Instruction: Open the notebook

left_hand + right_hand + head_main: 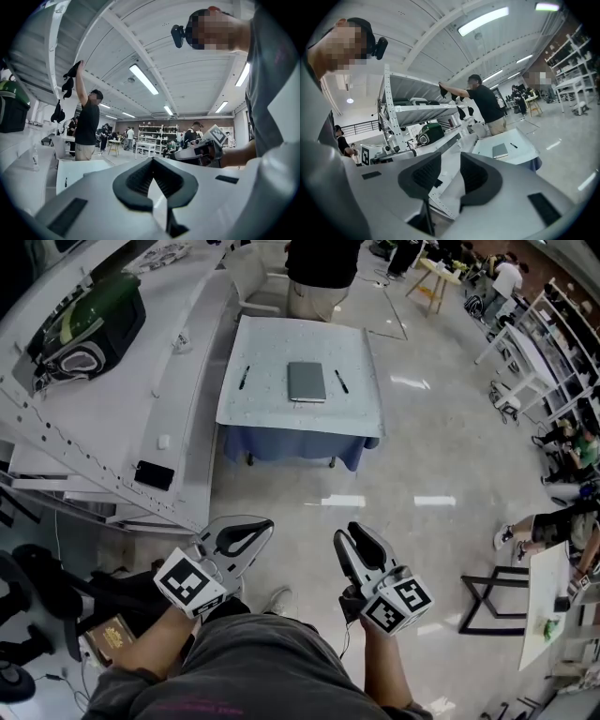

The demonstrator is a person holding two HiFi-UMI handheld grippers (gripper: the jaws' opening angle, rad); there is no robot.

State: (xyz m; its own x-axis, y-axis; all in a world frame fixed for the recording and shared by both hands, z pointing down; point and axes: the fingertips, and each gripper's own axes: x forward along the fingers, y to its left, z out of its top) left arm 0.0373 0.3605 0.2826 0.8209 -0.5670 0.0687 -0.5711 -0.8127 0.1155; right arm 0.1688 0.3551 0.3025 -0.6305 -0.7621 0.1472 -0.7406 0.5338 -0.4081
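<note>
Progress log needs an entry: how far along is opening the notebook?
Done: nothing yet. The notebook lies closed on the table. In hand: nothing. The right tongs stand open and empty, and the left tongs are shut on nothing; both are well short of the table. Left: reach the notebook, grip its cover and lift it open.

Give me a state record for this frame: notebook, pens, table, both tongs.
notebook: closed, lying flat mid-table
pens: two, one on each side of the notebook, not touching it
table: light cover, across open floor from both tongs
left tongs: shut, nothing between
right tongs: open, nothing between
person: standing at the table's far edge
progress: notebook untouched
</note>
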